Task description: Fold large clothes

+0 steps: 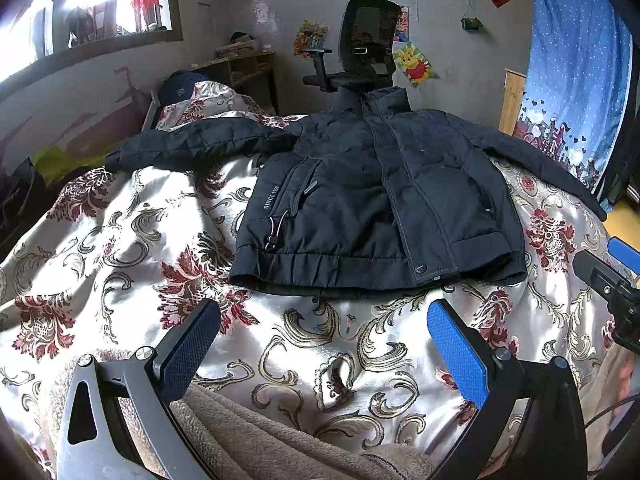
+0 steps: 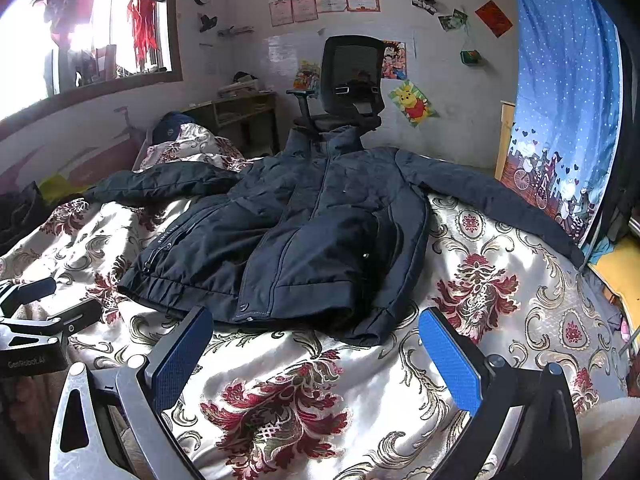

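Observation:
A dark navy padded jacket (image 1: 372, 200) lies face up on the bed, zipped, collar at the far end, hem toward me, both sleeves spread out sideways. It also shows in the right wrist view (image 2: 312, 240). My left gripper (image 1: 324, 328) is open and empty, just short of the hem. My right gripper (image 2: 316, 340) is open and empty, near the jacket's right hem corner. The right gripper shows at the right edge of the left wrist view (image 1: 616, 272); the left gripper shows at the left edge of the right wrist view (image 2: 36, 308).
The bed has a shiny floral quilt (image 1: 132, 256) with a beige fleece blanket (image 1: 256, 436) at the near edge. A black office chair (image 1: 366, 44) and a wooden desk (image 1: 244, 68) stand behind the bed. A blue curtain (image 1: 576, 60) hangs at the right.

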Motion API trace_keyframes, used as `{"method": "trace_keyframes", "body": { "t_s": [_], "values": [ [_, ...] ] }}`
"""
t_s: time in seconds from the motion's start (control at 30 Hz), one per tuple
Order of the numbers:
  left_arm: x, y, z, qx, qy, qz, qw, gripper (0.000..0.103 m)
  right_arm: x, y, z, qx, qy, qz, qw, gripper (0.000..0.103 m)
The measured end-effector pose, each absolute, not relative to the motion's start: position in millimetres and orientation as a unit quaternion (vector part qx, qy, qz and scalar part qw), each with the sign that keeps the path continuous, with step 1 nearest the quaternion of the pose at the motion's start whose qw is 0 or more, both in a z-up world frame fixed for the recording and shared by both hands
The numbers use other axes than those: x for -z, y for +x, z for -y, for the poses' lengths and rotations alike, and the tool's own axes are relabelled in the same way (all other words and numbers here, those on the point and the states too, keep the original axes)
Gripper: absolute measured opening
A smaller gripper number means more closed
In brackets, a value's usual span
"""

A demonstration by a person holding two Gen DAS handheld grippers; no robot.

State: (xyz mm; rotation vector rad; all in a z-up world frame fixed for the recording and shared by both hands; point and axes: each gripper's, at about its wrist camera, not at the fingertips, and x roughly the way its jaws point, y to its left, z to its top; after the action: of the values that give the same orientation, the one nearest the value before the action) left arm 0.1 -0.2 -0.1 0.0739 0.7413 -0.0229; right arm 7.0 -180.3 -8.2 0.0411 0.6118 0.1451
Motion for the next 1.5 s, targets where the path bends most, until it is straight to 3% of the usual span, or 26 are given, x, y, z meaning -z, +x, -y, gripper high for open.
{"method": "trace_keyframes", "body": {
  "t_s": [1.5],
  "values": [
    [0.0,0.1,0.3,0.01,0.038,-0.362,0.931,0.101,10.5,8.0,180.6,-0.07,0.019,-0.303,0.95,0.103]
  ]
}}
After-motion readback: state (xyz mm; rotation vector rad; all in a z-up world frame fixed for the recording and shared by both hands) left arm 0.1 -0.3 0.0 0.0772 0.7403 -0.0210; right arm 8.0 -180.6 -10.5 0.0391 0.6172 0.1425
